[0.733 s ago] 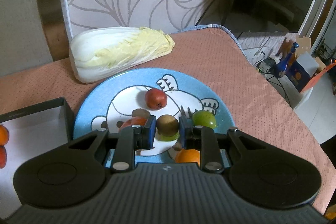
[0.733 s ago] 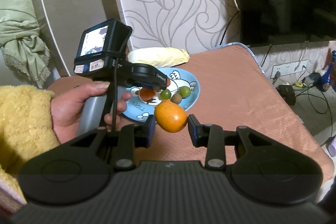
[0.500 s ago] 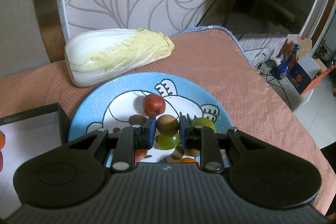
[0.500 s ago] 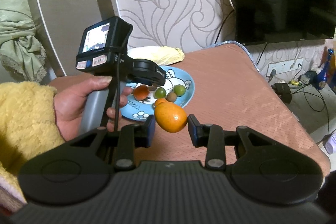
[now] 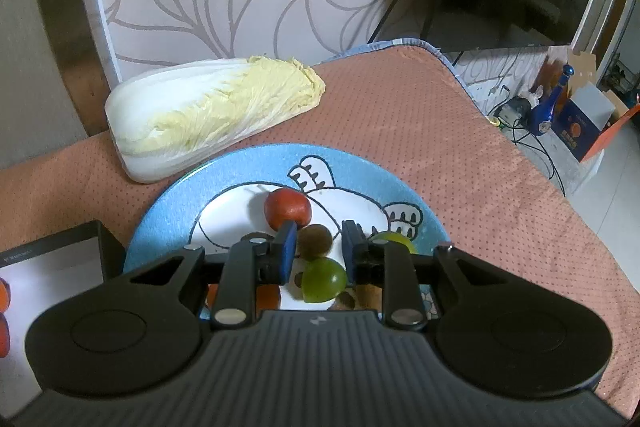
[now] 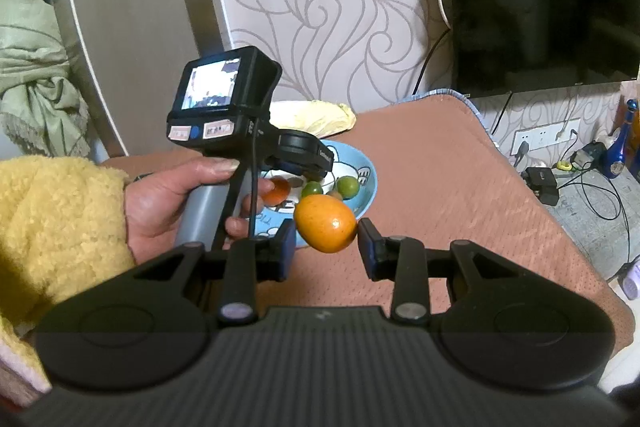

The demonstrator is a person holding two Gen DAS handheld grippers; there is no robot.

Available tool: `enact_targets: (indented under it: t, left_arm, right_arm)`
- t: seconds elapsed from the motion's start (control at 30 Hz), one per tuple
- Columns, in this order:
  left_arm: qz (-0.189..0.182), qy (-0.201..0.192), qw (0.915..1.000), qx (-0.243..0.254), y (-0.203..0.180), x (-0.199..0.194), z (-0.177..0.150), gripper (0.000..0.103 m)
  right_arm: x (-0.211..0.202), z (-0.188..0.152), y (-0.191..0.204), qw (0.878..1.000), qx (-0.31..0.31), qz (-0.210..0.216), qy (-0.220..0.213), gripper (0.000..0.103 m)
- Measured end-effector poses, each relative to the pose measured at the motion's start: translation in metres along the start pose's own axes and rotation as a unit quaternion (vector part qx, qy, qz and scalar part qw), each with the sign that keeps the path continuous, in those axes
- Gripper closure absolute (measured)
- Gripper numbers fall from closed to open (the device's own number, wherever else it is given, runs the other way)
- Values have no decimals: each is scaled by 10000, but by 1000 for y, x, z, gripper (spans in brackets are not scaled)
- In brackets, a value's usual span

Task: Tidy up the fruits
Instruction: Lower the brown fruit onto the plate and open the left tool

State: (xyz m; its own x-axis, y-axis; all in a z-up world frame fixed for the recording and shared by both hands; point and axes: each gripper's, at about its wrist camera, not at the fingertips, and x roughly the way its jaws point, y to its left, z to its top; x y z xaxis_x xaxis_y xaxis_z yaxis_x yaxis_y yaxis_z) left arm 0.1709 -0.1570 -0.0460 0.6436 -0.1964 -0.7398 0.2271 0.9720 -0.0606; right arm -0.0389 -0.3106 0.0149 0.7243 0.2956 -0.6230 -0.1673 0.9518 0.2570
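My left gripper (image 5: 319,247) hangs low over a blue cartoon plate (image 5: 248,167). Its jaws are opening: a small brown fruit (image 5: 316,241) sits between them, against the left pad, with a slit of plate showing before the right pad. A green fruit (image 5: 323,279) lies just nearer, a red fruit (image 5: 287,209) just beyond the tips, and another green one (image 5: 394,239) to the right. My right gripper (image 6: 326,241) is held in the air in front of the plate (image 6: 368,183), shut on an oval orange fruit (image 6: 326,223).
A napa cabbage (image 5: 212,111) lies behind the plate. A black box (image 5: 52,251) with orange fruit at its edge stands to the left. The table drops off on the right to a floor with cables and a blue bottle (image 5: 552,107). A hand (image 6: 172,199) in a yellow sleeve holds the left gripper.
The left gripper has crept forward over the plate, and its pads have parted a little from the brown fruit. The right gripper still holds the orange fruit.
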Motion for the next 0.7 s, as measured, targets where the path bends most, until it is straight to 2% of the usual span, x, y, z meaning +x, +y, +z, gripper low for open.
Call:
enact_targets:
  t: [0.07,0.13,0.4,0.7]
  left_arm:
    - [7,-48,10000,-10,0,-4,0,59]
    - [48,-111,9999,-23,0,-8,1,52]
    - [34,-255,9995,-199,5,-32,0,51]
    - [177,-385,9982,-435,19,-58,-6,51]
  right_arm:
    - [1,0,0,10000,18,15,3,66]
    - [1,0,1,10000,3,50,21,66]
    - [4,1,0,9996,-106,237,76,66]
    - [6,1,6,9983,-227,537,89,66]
